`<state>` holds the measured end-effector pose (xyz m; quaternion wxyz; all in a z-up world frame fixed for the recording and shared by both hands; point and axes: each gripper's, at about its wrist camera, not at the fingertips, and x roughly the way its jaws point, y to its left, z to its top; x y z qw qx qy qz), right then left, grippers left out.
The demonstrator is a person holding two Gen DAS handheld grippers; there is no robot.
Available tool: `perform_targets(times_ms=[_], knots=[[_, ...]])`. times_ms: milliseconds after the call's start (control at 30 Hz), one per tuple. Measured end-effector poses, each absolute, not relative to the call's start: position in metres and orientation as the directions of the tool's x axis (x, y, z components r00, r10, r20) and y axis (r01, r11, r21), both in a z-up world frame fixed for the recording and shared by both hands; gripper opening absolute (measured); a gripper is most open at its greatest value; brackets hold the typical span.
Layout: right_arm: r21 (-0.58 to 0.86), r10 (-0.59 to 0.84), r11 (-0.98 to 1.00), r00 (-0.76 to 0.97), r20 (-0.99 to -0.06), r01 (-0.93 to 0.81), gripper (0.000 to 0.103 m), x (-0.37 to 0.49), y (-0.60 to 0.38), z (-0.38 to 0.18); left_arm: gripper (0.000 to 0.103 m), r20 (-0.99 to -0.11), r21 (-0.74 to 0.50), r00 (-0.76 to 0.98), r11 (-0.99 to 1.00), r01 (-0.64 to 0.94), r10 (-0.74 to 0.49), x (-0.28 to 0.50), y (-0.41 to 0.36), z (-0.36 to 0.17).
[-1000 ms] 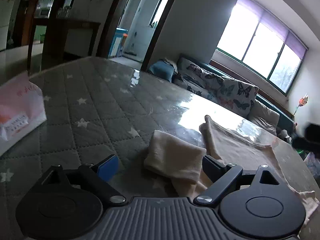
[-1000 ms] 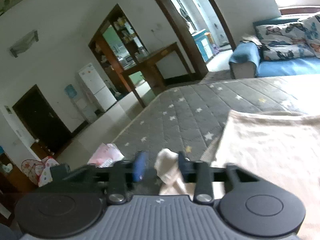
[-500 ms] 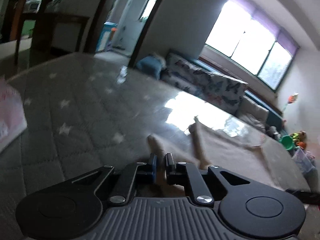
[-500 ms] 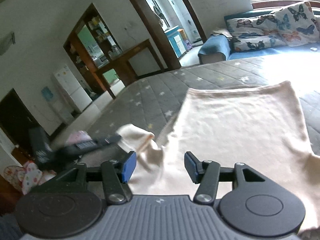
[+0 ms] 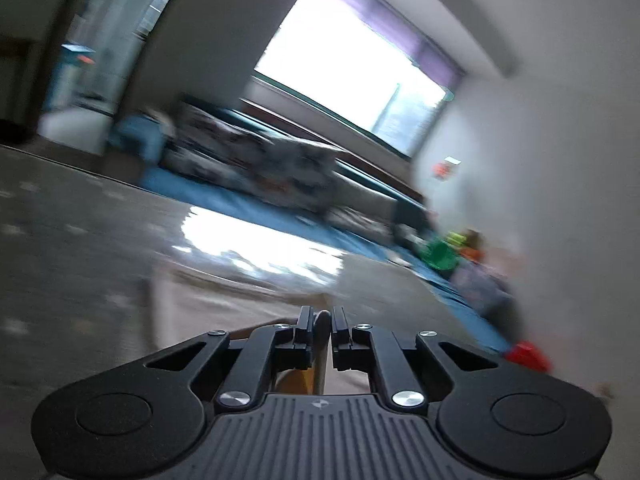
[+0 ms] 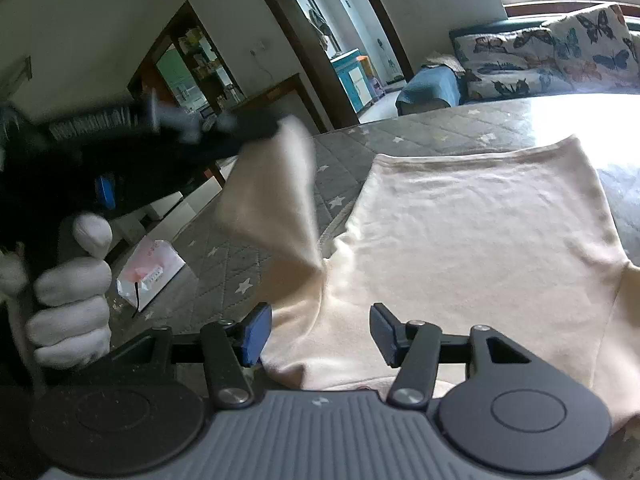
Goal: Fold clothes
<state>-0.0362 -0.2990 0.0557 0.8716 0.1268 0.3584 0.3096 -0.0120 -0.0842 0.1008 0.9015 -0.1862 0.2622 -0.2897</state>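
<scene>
Cream cotton fills the near ground: the shirt lies spread flat on the grey star-quilted mattress, body smooth, hem toward the far edge. Right at the lens, the right gripper sits low over the shirt's near edge, its jaws released and just now widening, blue pad on one side, cloth lying beneath and between them but not pinched. One step out, the left sleeve is up off the mattress, stretched into a taut cone from the shoulder seam to its tip. That tip is clenched in the left gripper; from its own camera the jaws stand nearly together with a thin fold of the cream fabric caught between the pads, though they have eased slightly apart in the last moment. A white-gloved hand wraps the gripper's black handle at the left of the right wrist view. Beside it, on the mattress near the edge, lies a pink and white packet. Further back, glare from the window washes the mattress surface. Beyond that stands a sofa with butterfly-print cushions, and a dark wooden doorway opens to another room. The left wrist view is heavily blurred.
</scene>
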Motion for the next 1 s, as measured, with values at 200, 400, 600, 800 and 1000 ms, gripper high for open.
perform_targets(times_ms=[200,400,600,800,1000], knots=[[0.448,0.611,0.792,0.564,-0.556,-0.416,0.06,-0.036,-0.307,0.049,0.028,-0.394,-0.45,0.686,0.78,0.436,-0.611,-0.007,-0.087,0.091],[0.475,0.591,0.804,0.573,-0.568,-0.358,0.059,-0.032,-0.323,0.038,0.029,-0.455,-0.394,0.787,0.887,0.241,-0.416,-0.008,-0.024,0.075],[0.546,0.594,0.79,0.571,-0.566,-0.279,0.057,-0.032,-0.336,0.027,0.029,-0.557,-0.333,0.748,0.922,0.196,-0.361,-0.01,-0.014,0.039],[0.602,0.573,0.777,0.601,-0.556,-0.184,0.052,-0.027,-0.351,0.022,0.037,-0.604,-0.29,0.697,0.921,0.26,-0.386,-0.013,-0.04,0.02],[0.6,0.549,0.786,0.611,-0.57,-0.146,0.023,-0.013,-0.354,0.022,0.009,-0.637,-0.248,0.677,0.93,0.272,-0.368,-0.024,-0.048,0.008]])
